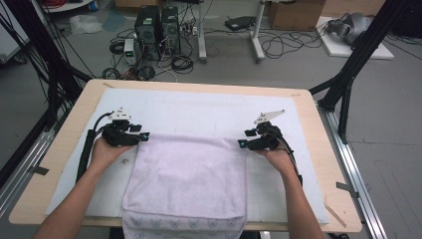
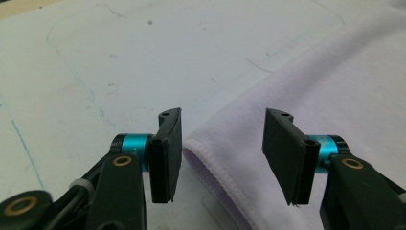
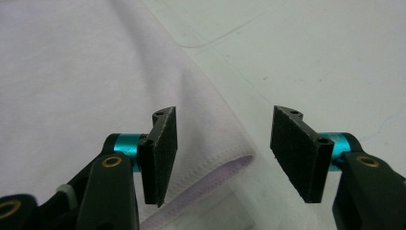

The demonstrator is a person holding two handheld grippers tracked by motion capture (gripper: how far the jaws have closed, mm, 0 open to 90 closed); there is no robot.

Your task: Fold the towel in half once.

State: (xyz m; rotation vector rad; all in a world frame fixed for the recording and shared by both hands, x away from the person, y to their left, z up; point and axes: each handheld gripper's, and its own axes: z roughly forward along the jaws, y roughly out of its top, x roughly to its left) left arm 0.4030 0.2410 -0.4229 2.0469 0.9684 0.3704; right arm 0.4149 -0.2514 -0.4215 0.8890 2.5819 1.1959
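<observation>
A pale lilac towel [image 1: 189,174] lies folded on the white mat, its near end hanging over the table's front edge. My left gripper [image 1: 144,136] sits at the towel's far left corner, jaws open. In the left gripper view that folded corner [image 2: 210,153] lies on the mat between the open pads, touching neither. My right gripper [image 1: 242,143] sits at the far right corner, also open. The right gripper view has the hemmed corner [image 3: 230,160] lying flat between its jaws, free of both pads.
A white mat [image 1: 199,109] covers most of the wooden table [image 1: 318,149]. Black frame poles [image 1: 358,50] stand at both sides. Computer towers [image 1: 157,25], cables and boxes sit on the floor beyond the far edge.
</observation>
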